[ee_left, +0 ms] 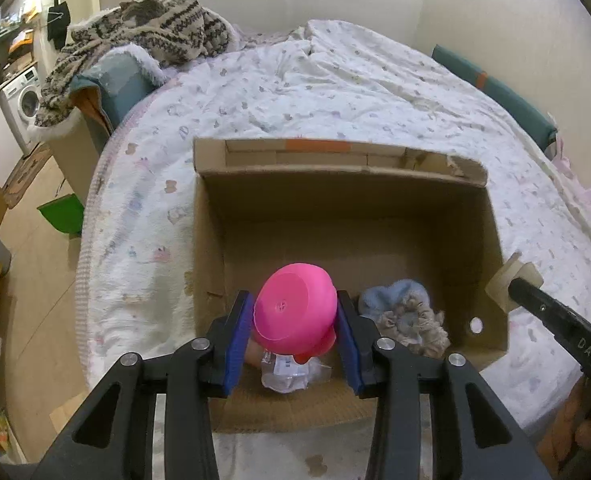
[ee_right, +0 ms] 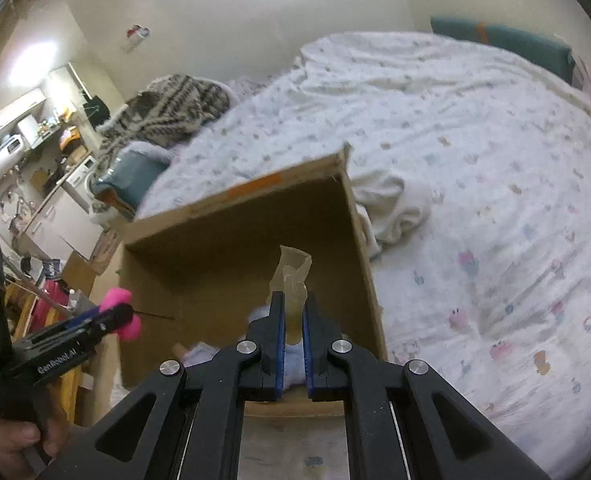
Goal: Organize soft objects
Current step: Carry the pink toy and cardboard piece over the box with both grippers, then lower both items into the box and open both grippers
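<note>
An open cardboard box [ee_left: 211, 240] lies on the bed. My left gripper [ee_left: 293, 312] is shut on a pink soft bowl-shaped object [ee_left: 291, 312] and holds it over the box's near part. Below it lies a clear plastic packet [ee_left: 291, 372]. A blue and beige plush toy [ee_left: 407, 316] lies in the box to the right. My right gripper [ee_right: 293, 312] is shut on a pale yellowish soft tube-like piece [ee_right: 293, 276] above the box [ee_right: 235, 236]. That gripper's tip with the piece shows at the right in the left wrist view [ee_left: 515, 284]. The left gripper shows at the left in the right wrist view [ee_right: 115, 316].
The bed's white printed cover [ee_left: 335, 92] surrounds the box. A patterned knit blanket [ee_left: 147, 28] is piled over a teal box at the bed's far left. A washing machine [ee_left: 23, 100] and clutter stand on the floor at left. A teal headboard pad [ee_right: 503, 40] is behind.
</note>
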`<state>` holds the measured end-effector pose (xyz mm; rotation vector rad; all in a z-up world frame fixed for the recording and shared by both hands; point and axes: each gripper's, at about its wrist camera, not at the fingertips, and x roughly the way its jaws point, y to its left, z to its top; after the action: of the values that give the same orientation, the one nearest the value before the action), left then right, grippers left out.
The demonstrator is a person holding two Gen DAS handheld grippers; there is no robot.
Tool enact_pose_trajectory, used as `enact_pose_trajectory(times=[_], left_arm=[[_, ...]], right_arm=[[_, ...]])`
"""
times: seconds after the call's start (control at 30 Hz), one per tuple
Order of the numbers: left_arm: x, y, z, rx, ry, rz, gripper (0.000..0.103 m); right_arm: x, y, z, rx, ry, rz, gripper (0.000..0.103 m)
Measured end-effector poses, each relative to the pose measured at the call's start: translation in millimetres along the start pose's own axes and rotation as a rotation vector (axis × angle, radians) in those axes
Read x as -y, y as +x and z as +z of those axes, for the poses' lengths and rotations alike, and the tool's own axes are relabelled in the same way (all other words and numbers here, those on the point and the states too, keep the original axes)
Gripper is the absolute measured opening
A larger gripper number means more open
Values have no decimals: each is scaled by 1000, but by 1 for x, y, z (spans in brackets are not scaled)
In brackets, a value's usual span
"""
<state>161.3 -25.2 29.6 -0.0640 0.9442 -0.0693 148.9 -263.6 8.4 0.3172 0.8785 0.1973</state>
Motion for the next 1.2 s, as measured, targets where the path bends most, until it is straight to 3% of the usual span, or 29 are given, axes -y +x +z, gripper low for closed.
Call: enact_pose_trajectory(times=[0.27,0.83,0.9,0.97,1.13,1.2], left_arm=[[-5,29,-10,-11,-29,-1,37],[-5,28,-21,3,-3,31,37],[-3,27,-21,7,-1,41,40],[-3,25,-20,21,-2,52,54],[-3,20,-19,40,-7,52,61],[-3,13,-19,70,-6,79,61]], right_arm=[[5,27,-9,-87,-18,-76,9],[6,24,-11,-100,-3,-50,10],[6,25,-11,-108,-1,-47,11],[6,25,-10,-114,6,-42,12],[7,26,-8,-115,19,-36,21],[8,25,-8,-115,30,-34,38]])
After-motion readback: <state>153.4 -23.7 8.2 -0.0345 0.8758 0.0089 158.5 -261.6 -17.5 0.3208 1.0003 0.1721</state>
